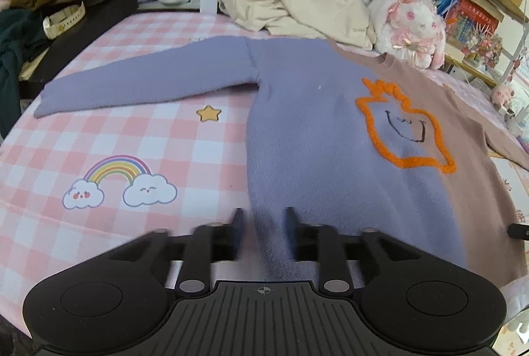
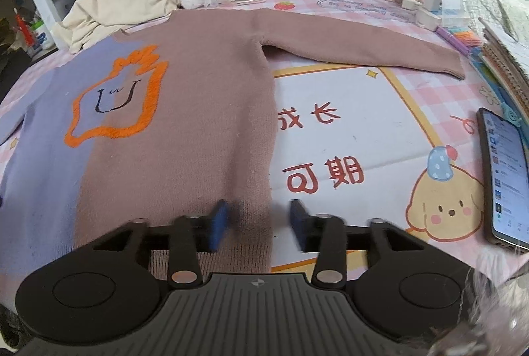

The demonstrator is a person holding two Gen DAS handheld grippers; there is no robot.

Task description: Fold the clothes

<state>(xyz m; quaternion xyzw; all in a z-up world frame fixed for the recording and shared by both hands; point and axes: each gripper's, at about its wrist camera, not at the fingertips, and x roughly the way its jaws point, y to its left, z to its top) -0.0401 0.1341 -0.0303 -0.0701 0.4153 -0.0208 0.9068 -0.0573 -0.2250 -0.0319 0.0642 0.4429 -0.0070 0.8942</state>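
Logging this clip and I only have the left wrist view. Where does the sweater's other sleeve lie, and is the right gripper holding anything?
Observer: The brown sleeve lies flat, stretched out sideways from the body.
Operator: And the right gripper?
Observer: The right gripper is open, its fingers either side of the sweater's brown side edge near the hem, nothing clamped.
Operator: Anything near that sleeve I should note?
Observer: A phone lies face up with its screen lit on the mat to the right, below the cuff and apart from the sweater.
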